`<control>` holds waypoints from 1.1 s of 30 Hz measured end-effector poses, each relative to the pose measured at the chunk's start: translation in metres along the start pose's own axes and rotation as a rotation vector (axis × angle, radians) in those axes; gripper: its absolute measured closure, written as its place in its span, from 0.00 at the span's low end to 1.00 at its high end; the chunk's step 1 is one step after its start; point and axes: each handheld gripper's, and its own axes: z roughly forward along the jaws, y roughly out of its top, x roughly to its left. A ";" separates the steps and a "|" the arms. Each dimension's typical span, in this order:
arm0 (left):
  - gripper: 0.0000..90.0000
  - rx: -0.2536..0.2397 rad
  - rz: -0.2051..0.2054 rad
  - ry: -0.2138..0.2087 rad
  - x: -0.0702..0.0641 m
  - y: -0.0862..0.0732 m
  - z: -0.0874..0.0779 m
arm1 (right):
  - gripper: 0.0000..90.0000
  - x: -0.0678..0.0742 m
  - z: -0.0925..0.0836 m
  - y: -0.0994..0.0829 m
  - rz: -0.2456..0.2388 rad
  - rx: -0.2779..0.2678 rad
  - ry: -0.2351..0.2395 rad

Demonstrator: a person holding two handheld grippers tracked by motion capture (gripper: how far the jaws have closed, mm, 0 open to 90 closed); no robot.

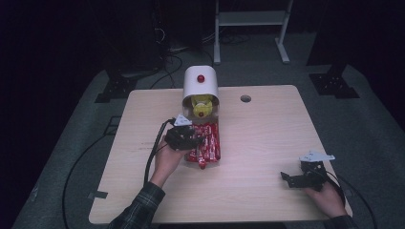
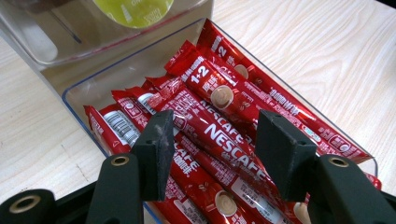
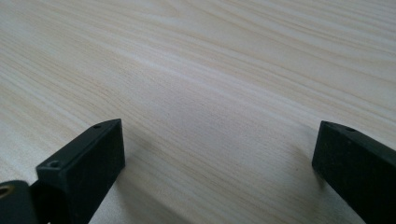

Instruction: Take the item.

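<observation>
Several red Nescafe coffee sticks [image 2: 219, 135] lie piled in a clear plastic tray [image 2: 77, 95] near the middle of the table. In the high view the sticks [image 1: 209, 143] sit just in front of a white dispenser. My left gripper [image 2: 217, 140] hangs low over the pile with its jaws partly apart on either side of the top stick; the pads stand off it. From above, the left gripper [image 1: 197, 140] is at the tray's left side. My right gripper [image 1: 286, 178] rests near the table's front right, wide open over bare wood [image 3: 217, 149].
A white dispenser [image 1: 200, 83] with a red knob stands behind the tray, a yellow-green capsule [image 1: 201, 107] showing in its clear mouth [image 2: 133, 7]. The wooden table [image 1: 267, 138] has a cable hole [image 1: 245, 98] at the back. Cables trail off the left edge.
</observation>
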 end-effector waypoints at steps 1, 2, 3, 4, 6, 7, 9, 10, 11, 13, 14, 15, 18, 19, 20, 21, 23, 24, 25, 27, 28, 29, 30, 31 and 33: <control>0.52 0.006 -0.002 -0.001 0.000 0.000 0.001 | 0.02 0.000 0.000 0.000 0.000 0.000 0.000; 0.53 0.011 -0.003 -0.003 0.000 -0.001 0.002 | 0.02 0.000 0.000 0.000 0.000 0.000 0.000; 0.53 0.017 -0.003 -0.002 0.000 -0.002 0.004 | 0.02 0.000 0.000 0.000 0.000 0.000 0.000; 0.54 0.023 -0.005 -0.005 0.000 -0.003 0.005 | 0.02 0.000 0.000 0.000 0.000 0.000 0.000; 0.56 0.034 -0.004 -0.007 -0.001 -0.003 0.006 | 0.02 0.000 0.000 0.000 0.000 0.000 0.000; 0.57 0.036 -0.004 -0.005 -0.002 -0.003 0.007 | 0.02 0.000 0.000 0.000 0.000 0.000 0.000; 0.60 0.045 0.001 -0.002 -0.003 -0.003 0.008 | 0.02 0.000 0.000 0.000 -0.001 0.000 0.001; 0.61 0.046 0.000 -0.002 -0.003 -0.003 0.008 | 0.02 0.000 0.000 0.000 -0.001 0.000 0.001; 0.62 0.048 -0.002 -0.003 -0.003 -0.003 0.008 | 0.02 0.000 0.000 0.000 -0.001 0.000 0.001; 0.64 0.050 -0.002 -0.002 -0.003 -0.003 0.008 | 0.02 0.000 0.000 0.000 -0.002 0.000 0.001; 0.65 0.052 -0.004 -0.001 -0.003 -0.003 0.008 | 0.02 0.000 0.000 0.000 -0.003 0.000 0.002; 0.67 0.053 -0.005 -0.001 -0.003 -0.003 0.007 | 0.02 0.000 0.000 0.000 -0.003 0.000 0.002; 0.72 0.050 -0.005 0.000 -0.003 -0.004 0.006 | 0.02 0.000 0.000 0.000 -0.004 0.000 0.003; 0.74 0.050 -0.006 -0.002 -0.003 -0.004 0.005 | 0.02 0.000 0.000 0.000 -0.004 0.000 0.003; 0.76 0.050 -0.006 -0.003 -0.003 -0.004 0.005 | 0.02 0.000 0.000 0.000 -0.004 0.000 0.003; 0.77 0.051 -0.006 -0.006 -0.003 -0.003 0.004 | 0.02 0.000 0.000 0.000 -0.005 0.000 0.004; 0.82 0.046 -0.009 -0.015 -0.002 -0.004 0.004 | 0.02 0.000 0.000 0.000 -0.005 0.000 0.004; 0.84 0.047 -0.004 -0.018 -0.002 -0.004 0.003 | 0.02 0.000 0.000 0.000 -0.005 0.000 0.004; 0.85 0.048 -0.001 -0.021 -0.002 -0.003 0.003 | 0.02 0.000 0.000 0.000 -0.005 0.001 0.004; 0.88 0.047 0.004 -0.025 -0.002 -0.004 0.003 | 0.02 0.000 0.000 0.000 -0.005 0.000 0.005; 0.89 0.044 0.007 -0.027 -0.002 -0.004 0.002 | 0.02 0.000 0.000 0.000 -0.005 0.000 0.005; 0.90 0.043 0.008 -0.026 -0.003 -0.004 0.002 | 0.02 0.000 0.000 0.000 -0.005 0.000 0.005; 0.91 0.042 0.011 -0.026 -0.003 -0.003 0.002 | 0.02 0.000 0.000 0.000 -0.006 0.000 0.005; 0.91 0.040 0.016 -0.025 -0.003 -0.003 0.002 | 0.02 0.000 0.000 0.000 -0.006 0.000 0.005; 0.91 0.042 0.024 -0.028 -0.004 -0.003 0.001 | 0.02 0.000 0.000 0.000 -0.006 0.000 0.005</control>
